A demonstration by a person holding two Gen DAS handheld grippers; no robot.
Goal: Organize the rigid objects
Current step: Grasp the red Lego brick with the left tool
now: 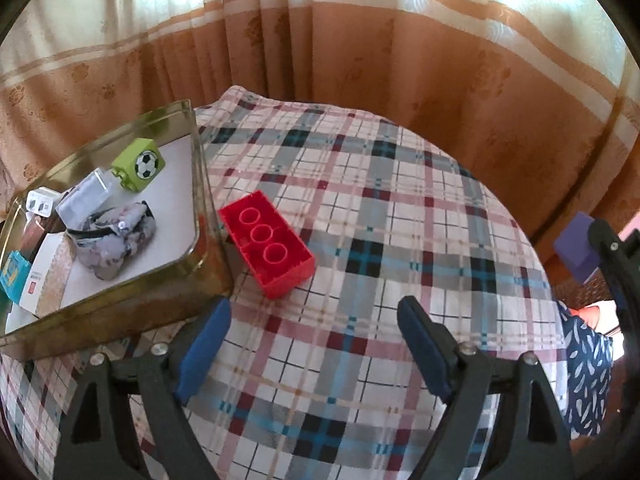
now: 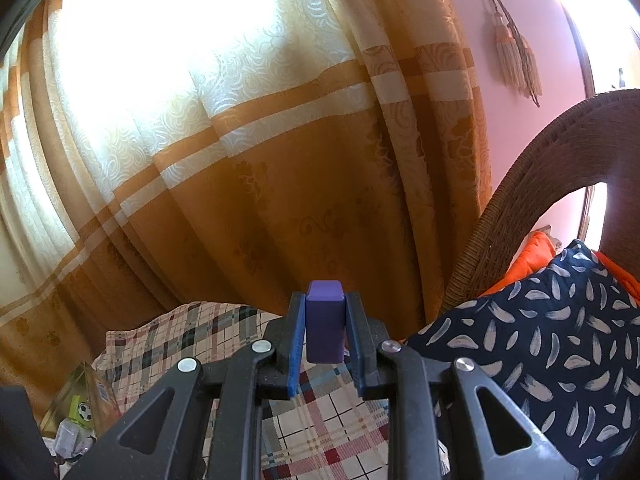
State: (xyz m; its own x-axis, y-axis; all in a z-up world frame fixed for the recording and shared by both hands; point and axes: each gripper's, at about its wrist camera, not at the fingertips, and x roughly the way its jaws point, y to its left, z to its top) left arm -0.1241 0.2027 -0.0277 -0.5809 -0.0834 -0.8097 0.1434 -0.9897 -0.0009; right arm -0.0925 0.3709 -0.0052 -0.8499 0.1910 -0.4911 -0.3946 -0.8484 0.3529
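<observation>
A plaid-clothed table [image 1: 400, 208] carries everything. A red brick [image 1: 267, 243] lies studs-down on the cloth, just beside the gold tray [image 1: 200, 184], which also rests there.

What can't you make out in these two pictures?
- Left wrist view: teal box in the tin, cut off by the lens edge.
- Left wrist view: white box, label too small to read.
- Right wrist view: purple block, sides covered by the right tongs.

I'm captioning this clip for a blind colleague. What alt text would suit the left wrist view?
An open left gripper hovers over a plaid tablecloth, pointing toward a red toy brick lying studs-down beside a gold tray. The tray holds a green football block and other small items; orange curtains hang behind.
</observation>
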